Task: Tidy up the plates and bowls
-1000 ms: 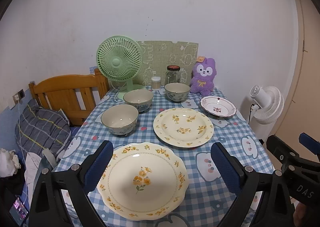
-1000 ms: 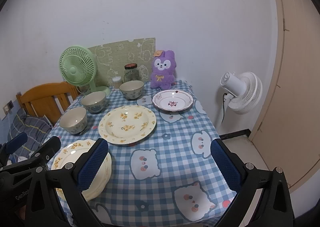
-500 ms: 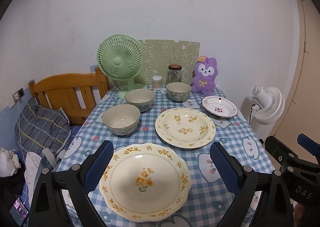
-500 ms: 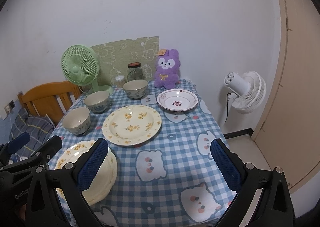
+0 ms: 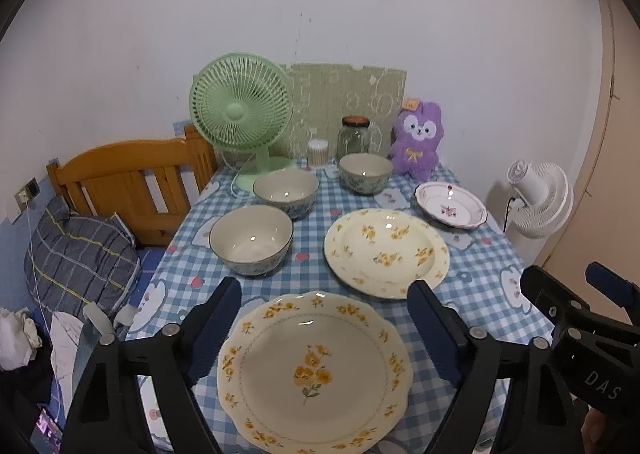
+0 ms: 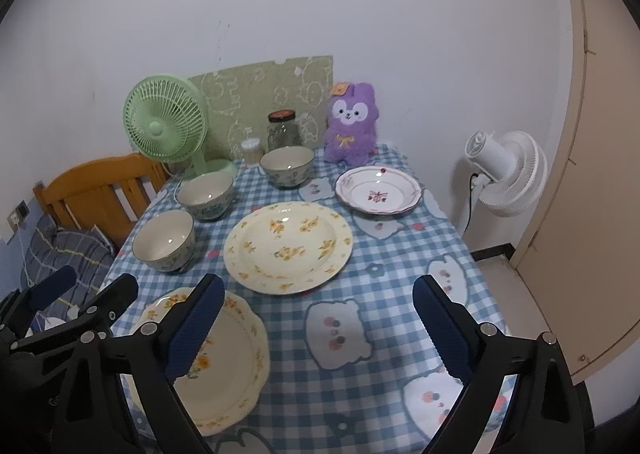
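Observation:
A scalloped cream plate [image 5: 314, 370] with yellow flowers lies at the near edge of the checked table [image 5: 480, 294]. My left gripper [image 5: 323, 285] hovers over the plate's far rim, its jaws closing, pads apart from the plate. Behind it are a round yellow-flowered plate [image 5: 386, 252], a small pink-flowered plate [image 5: 450, 206] and three bowls [image 5: 251, 240] [image 5: 286, 192] [image 5: 365, 172]. My right gripper [image 6: 318, 282] hangs over bare cloth to the right of the scalloped plate [image 6: 224, 366], its jaws closing with nothing between them.
At the back stand a green fan [image 5: 242, 110], a glass jar [image 5: 354, 138], a small swab tub [image 5: 318, 152] and a purple plush [image 5: 418, 138]. A wooden headboard [image 5: 128, 178] is left. A white floor fan [image 6: 508, 174] and a door [image 6: 600, 174] are right.
Both grippers have moved forward toward the table, so the dishes look nearer. The fingers of each stand a little closer together than before.

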`<state>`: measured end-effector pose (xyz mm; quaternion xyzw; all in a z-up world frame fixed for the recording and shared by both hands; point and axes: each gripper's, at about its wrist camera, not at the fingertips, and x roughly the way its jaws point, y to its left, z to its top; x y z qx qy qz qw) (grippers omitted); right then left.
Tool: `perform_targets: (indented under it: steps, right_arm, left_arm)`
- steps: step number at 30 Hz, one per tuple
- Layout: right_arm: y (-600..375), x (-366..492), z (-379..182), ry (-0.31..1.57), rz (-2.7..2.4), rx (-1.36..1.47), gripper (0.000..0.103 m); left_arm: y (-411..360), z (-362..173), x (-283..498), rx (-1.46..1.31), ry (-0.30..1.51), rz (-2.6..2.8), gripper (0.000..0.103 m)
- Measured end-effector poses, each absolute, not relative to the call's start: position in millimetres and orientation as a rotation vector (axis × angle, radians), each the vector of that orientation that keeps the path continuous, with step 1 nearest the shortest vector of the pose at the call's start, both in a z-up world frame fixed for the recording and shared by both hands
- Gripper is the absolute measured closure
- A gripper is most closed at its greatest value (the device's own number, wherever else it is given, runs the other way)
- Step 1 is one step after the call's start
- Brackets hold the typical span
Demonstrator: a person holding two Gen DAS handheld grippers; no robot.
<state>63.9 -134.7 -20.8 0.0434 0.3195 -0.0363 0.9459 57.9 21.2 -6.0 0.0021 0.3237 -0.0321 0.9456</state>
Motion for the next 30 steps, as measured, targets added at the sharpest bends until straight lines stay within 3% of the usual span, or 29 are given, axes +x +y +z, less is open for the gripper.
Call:
perform_targets:
  steps: [17, 30]
  right_arm:
    - [-85, 113, -73, 0.794, -0.086, 0.064, 0.012]
    - [-57, 143, -119, 0.920, -0.068, 0.050, 0.016]
  left_arm:
    - [60, -61, 99, -0.001, 0.828, -0.067, 0.033]
    - [80, -109, 121, 0.007, 0.956, -0.023, 0.036]
